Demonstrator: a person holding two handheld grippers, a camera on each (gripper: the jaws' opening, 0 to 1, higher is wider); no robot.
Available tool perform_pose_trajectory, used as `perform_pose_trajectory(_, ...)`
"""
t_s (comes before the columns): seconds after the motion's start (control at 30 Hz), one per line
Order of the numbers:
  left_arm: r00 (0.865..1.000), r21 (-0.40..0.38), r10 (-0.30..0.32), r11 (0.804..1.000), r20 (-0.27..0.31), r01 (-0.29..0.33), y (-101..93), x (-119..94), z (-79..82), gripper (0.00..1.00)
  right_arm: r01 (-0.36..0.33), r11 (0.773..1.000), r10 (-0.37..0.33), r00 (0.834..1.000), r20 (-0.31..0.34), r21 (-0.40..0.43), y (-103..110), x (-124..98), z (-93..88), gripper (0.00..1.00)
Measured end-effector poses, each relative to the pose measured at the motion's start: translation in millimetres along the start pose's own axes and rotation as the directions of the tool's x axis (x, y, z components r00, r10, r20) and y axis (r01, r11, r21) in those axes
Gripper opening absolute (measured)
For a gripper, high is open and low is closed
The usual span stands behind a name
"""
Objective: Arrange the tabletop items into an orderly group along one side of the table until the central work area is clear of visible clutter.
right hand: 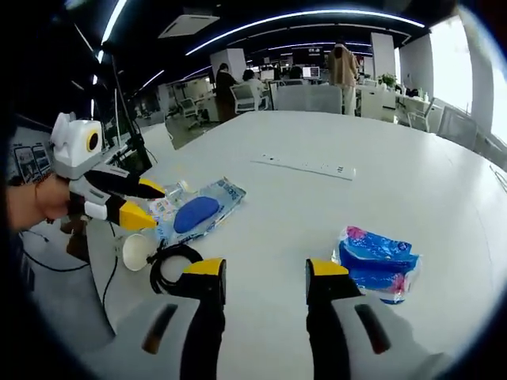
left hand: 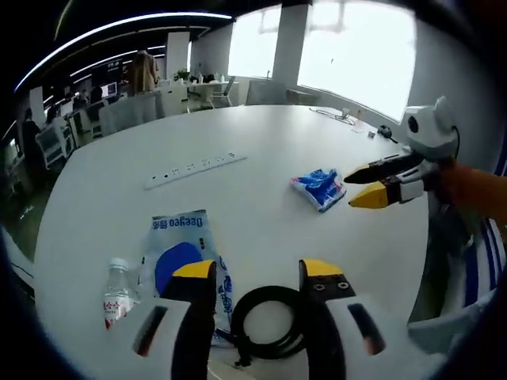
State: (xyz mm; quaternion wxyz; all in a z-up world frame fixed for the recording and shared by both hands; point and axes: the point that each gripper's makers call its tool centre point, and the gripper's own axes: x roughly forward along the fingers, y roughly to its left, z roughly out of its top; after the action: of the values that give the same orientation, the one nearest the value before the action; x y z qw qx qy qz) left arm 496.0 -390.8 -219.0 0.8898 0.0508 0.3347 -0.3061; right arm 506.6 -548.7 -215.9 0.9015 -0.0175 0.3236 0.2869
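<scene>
Smooth matt white tabletop point(left hand: 261, 150); glossy crinkled plastic tissue pack point(right hand: 377, 255); clear plastic water bottle point(left hand: 119, 293); matt black rubbery coiled cable point(left hand: 269, 321).

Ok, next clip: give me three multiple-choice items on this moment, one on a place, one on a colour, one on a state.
1. Where does the coiled black cable lie in the left gripper view?
A. Between and just ahead of the left gripper's jaws
B. On the power strip
C. Beside the windows

2. What colour are the tips of the right gripper?
A. Red
B. Yellow
C. Green

3. How does the water bottle rest?
A. Upright
B. Lying on the table
C. Held in a gripper

Answers: 1 A, the coil sits between the two jaws. 2 B, both jaw ends are yellow. 3 B, it lies on its side next to the blue-and-white packet.
</scene>
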Motion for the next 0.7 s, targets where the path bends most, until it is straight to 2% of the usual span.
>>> perform_pose_trajectory(0.4, 0.997, -0.007, 0.051, 0.999, -0.065, -0.052, 8.0, -17.9, -35.8, 0.41, -0.061, 0.998, 0.060, 0.997, -0.038, -0.035, 38.7, 14.2, -7.1, 0.37)
perform_pose_trajectory(0.7, 0.992, -0.009, 0.060, 0.998, -0.107, -0.061, 7.2, -19.2, -49.4, 0.41, -0.102, 0.994, 0.097, 0.992, -0.083, -0.051, 63.5, 30.6, -17.5, 0.36)
